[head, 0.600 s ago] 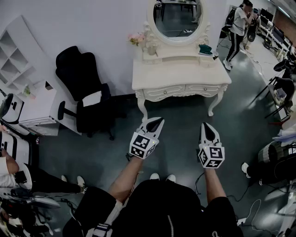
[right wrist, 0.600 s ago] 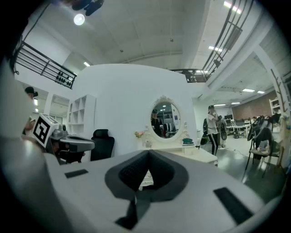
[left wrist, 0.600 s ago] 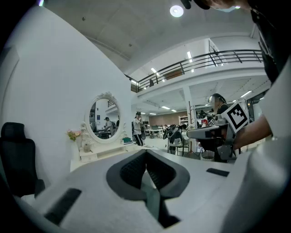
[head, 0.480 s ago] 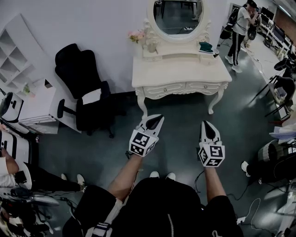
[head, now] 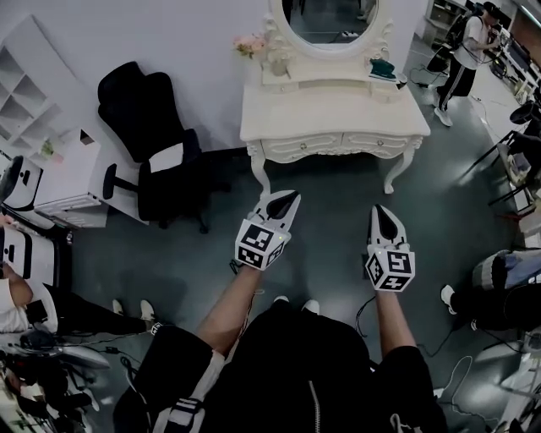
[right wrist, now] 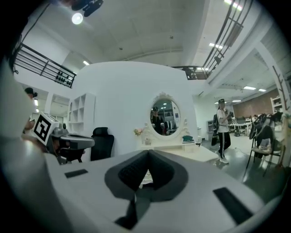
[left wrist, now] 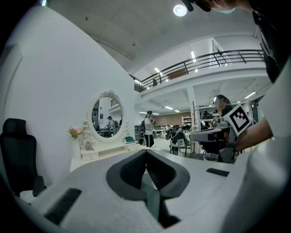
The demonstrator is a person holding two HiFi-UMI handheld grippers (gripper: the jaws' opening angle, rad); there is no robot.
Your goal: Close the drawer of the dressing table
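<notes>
The white dressing table [head: 334,110] stands at 12 o'clock from both hands, against the wall. Its two drawers [head: 303,148] look pushed in, level with the front edge.

The left hand-held gripper [head: 286,200] is shut tight, with nothing between its jaws. The right hand-held gripper [head: 382,211] is shut tight too, and it is empty. Both point at the dressing table, well apart from it, over the dark floor [head: 330,220].

Since a moment ago, the dressing table has slid higher in the head view. Less of the round mirror [head: 325,21] shows now. Both hand-held grippers also sit a little higher in the view. The person [head: 469,51] walking at 1 o'clock has moved farther right.

The black chair [head: 144,127] is at 10 o'clock, beside the dressing table. Pink flowers [head: 251,44] sit on the table's back left corner.
</notes>
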